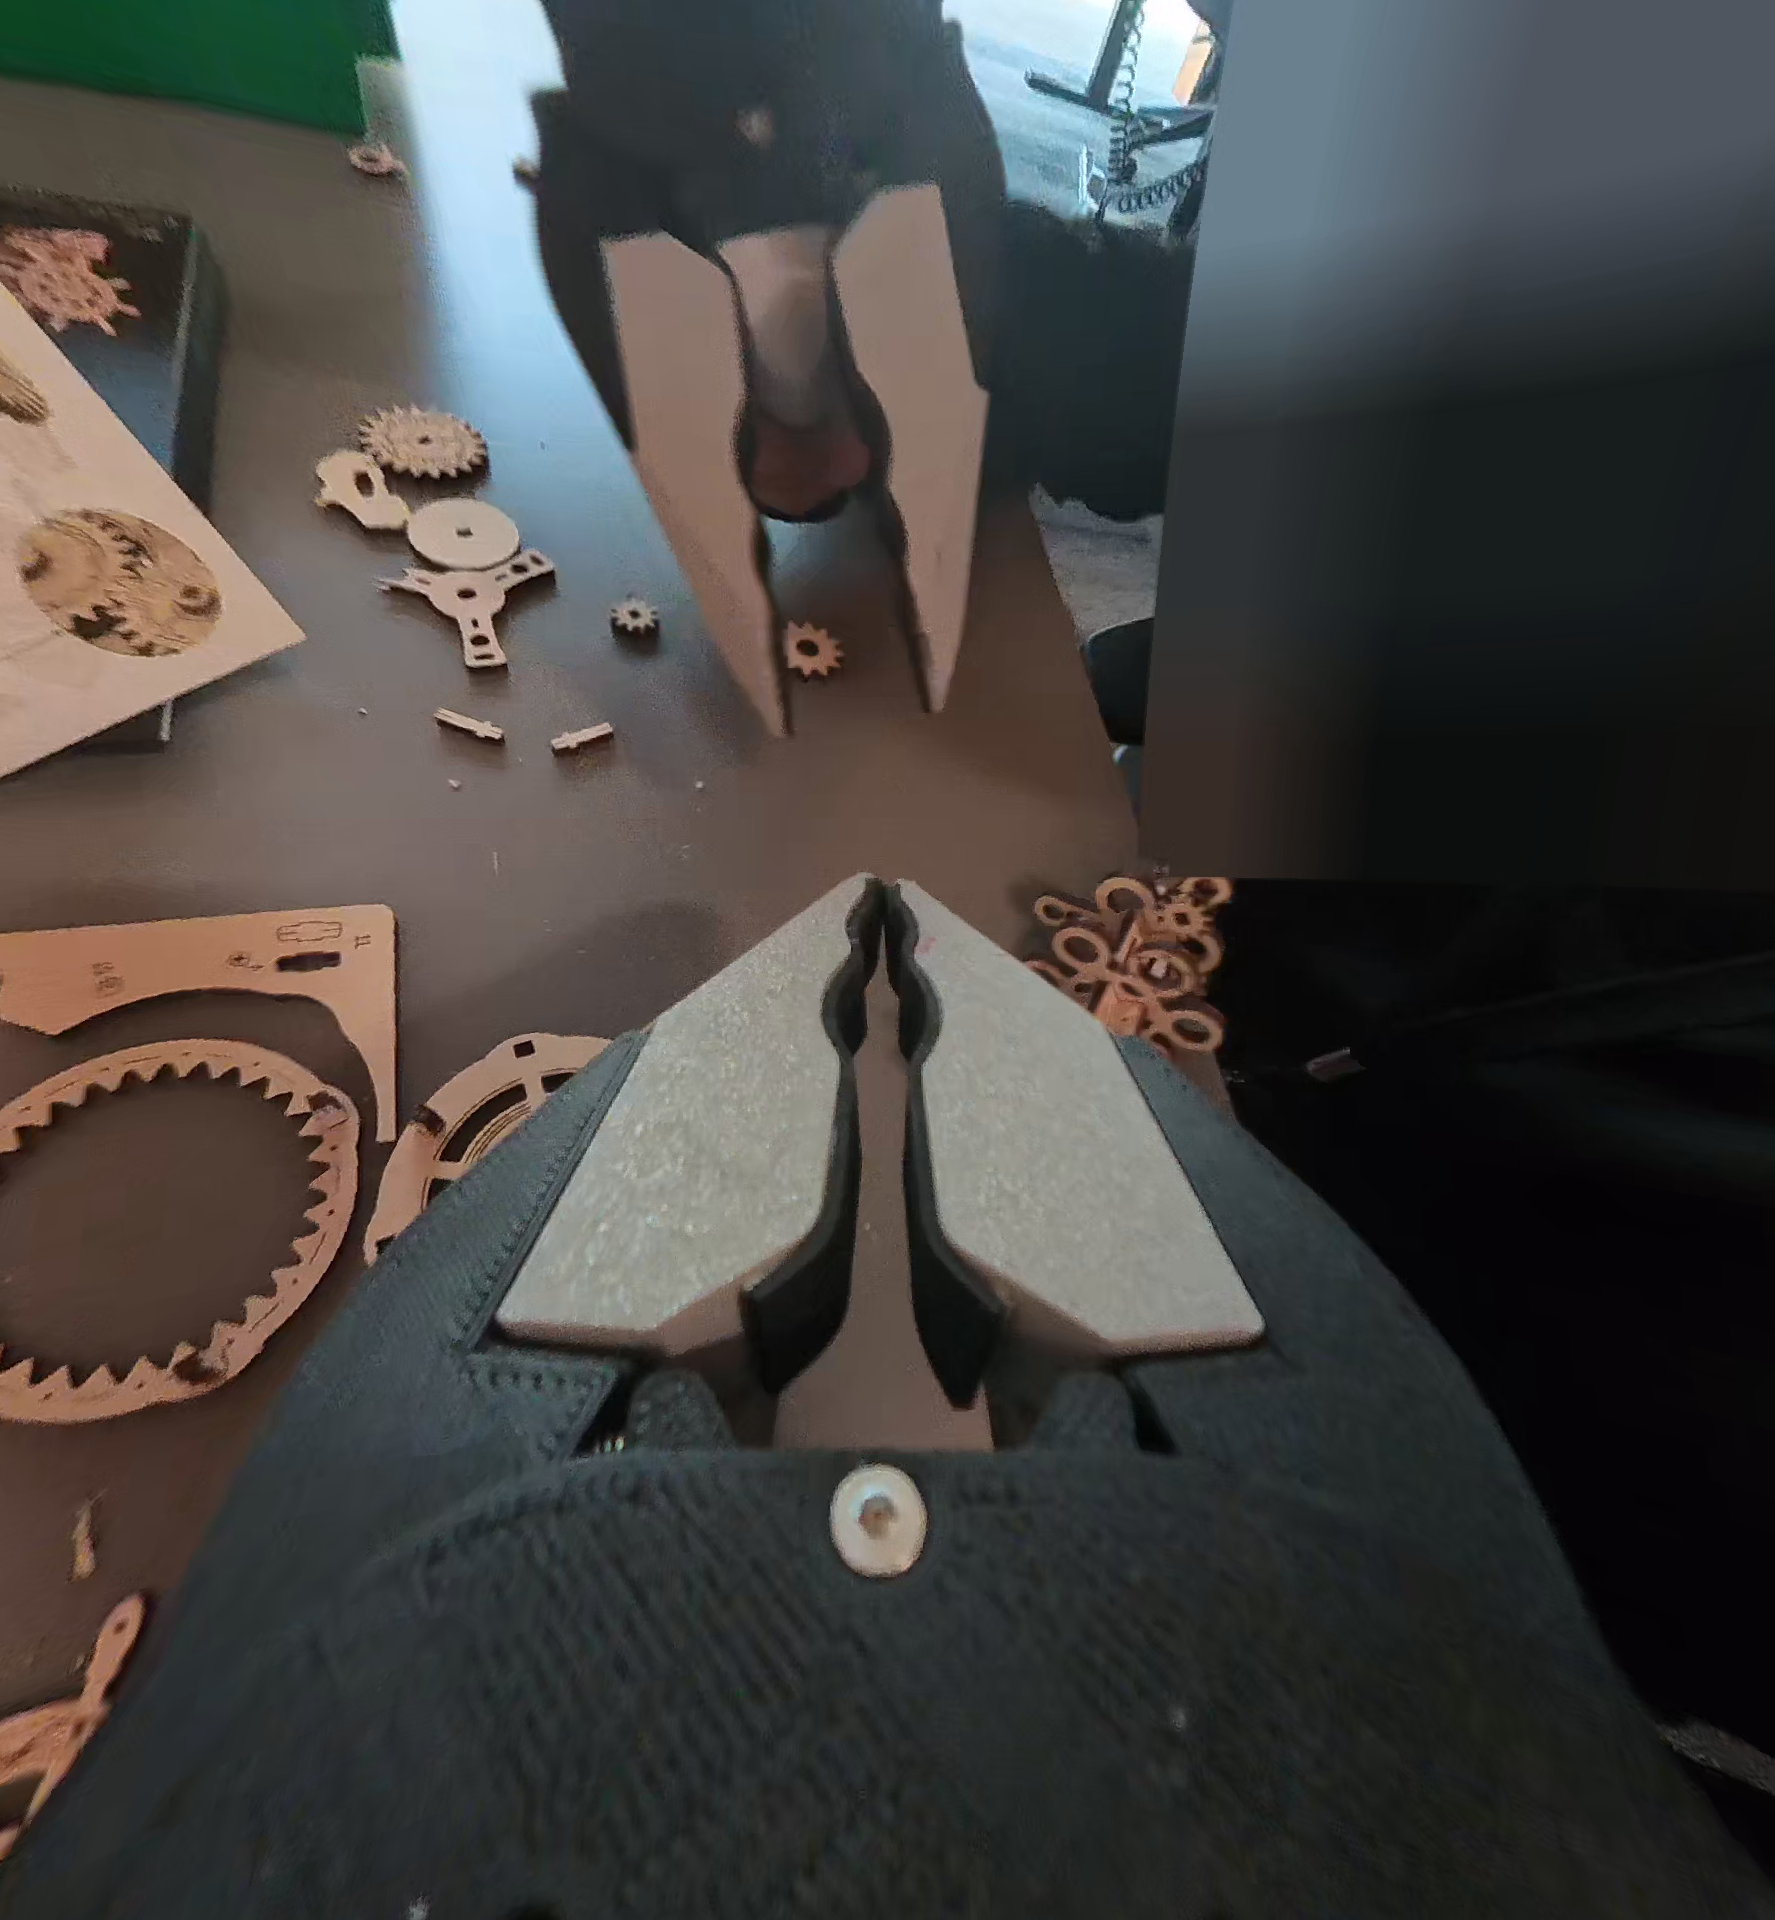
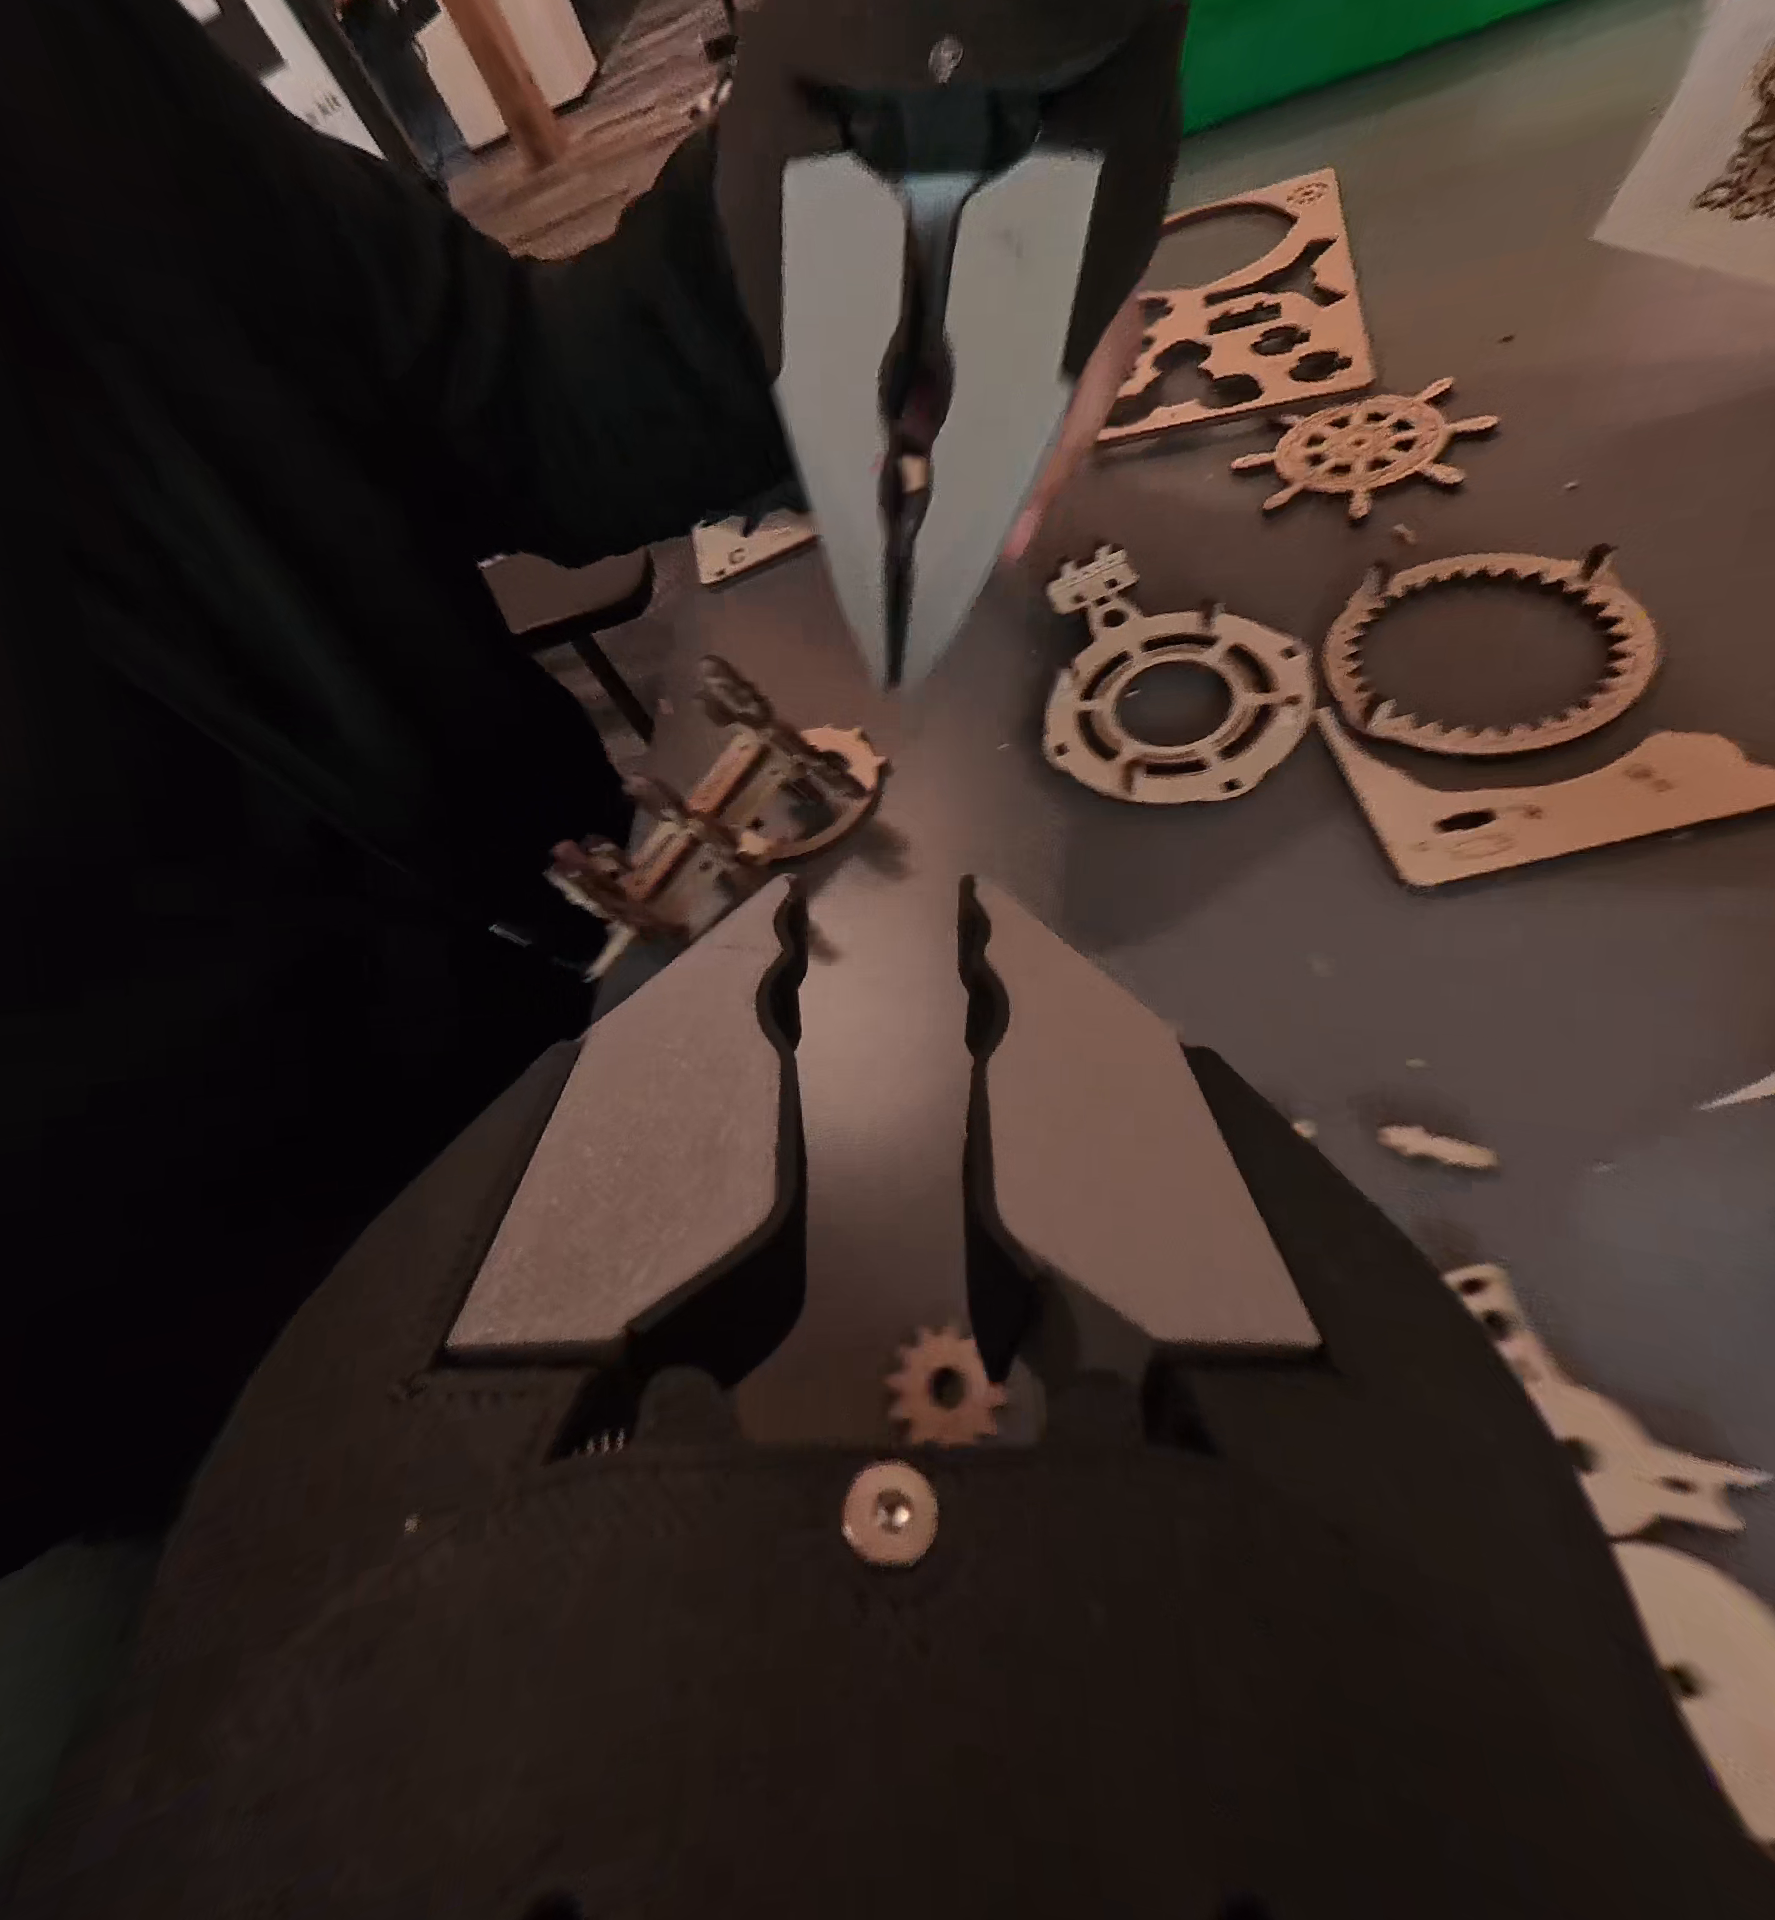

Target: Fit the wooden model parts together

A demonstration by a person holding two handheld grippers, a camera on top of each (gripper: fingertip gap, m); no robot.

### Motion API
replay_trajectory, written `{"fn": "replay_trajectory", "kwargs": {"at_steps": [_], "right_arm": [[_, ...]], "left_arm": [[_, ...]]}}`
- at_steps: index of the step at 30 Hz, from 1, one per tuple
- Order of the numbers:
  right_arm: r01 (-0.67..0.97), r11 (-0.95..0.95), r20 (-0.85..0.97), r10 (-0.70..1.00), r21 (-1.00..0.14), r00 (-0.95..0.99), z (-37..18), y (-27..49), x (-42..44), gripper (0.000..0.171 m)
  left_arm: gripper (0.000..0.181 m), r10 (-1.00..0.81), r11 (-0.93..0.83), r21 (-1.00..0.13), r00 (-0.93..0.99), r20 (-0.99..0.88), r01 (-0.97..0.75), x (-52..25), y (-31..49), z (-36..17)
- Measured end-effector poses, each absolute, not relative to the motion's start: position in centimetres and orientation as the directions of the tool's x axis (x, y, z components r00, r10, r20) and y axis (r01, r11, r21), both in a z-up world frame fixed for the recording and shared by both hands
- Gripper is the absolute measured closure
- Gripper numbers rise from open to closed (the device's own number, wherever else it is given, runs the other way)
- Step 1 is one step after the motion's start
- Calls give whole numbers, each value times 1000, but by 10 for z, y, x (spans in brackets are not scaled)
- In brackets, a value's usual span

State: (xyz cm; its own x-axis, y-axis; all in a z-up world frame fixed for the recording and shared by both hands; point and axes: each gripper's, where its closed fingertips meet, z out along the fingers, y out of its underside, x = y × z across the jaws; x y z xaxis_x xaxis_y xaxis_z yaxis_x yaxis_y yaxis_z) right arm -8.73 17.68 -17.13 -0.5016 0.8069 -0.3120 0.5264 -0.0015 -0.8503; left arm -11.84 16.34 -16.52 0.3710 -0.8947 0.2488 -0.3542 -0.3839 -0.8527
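Note:
My left gripper (image 1: 883,888) is shut, with nothing visible between its tips, and hovers over the dark table (image 1: 654,883). It also shows in the right wrist view (image 2: 893,670), pointing down. My right gripper (image 2: 878,894) is open and empty. In the left wrist view my right gripper (image 1: 859,707) straddles a small wooden gear (image 1: 812,649) that lies flat on the table. The same gear (image 2: 943,1387) shows between the finger bases in the right wrist view. A partly built wooden model (image 2: 748,800) lies at the table's edge beside both grippers (image 1: 1137,956).
A toothed ring gear (image 1: 135,1226) in its cut-out sheet, a round frame plate (image 2: 1174,707) and a ship's wheel (image 2: 1366,447) lie nearby. Loose gears and arms (image 1: 447,520), a dark small gear (image 1: 636,618), two pins (image 1: 469,724) and an instruction sheet (image 1: 52,499) lie beyond. A dark sleeve (image 2: 239,623) borders the table. Tip to tip, the grippers are about 4 cm apart. From either gripper's tips it is about 20 cm to the ship's wheel (image 2: 1366,447).

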Motion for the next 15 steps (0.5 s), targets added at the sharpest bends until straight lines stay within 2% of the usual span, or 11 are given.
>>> {"fn": "replay_trajectory", "kwargs": {"at_steps": [5, 13, 15], "right_arm": [[606, -13, -345, 832, -795, -435, -182, 129, -57, 146], [693, -13, -227, 949, -720, -218, -219, 90, -58, 138], [704, -6, -181, 968, -710, -175, -225, 91, -64, 155]], "left_arm": [[181, -908, -348, -849, 369, 199, -397, -131, 139, -153], [181, -887, -402, -823, 394, 241, -402, -141, 112, -189], [181, -876, -425, -809, 410, 254, -406, -143, 110, -197]]}}
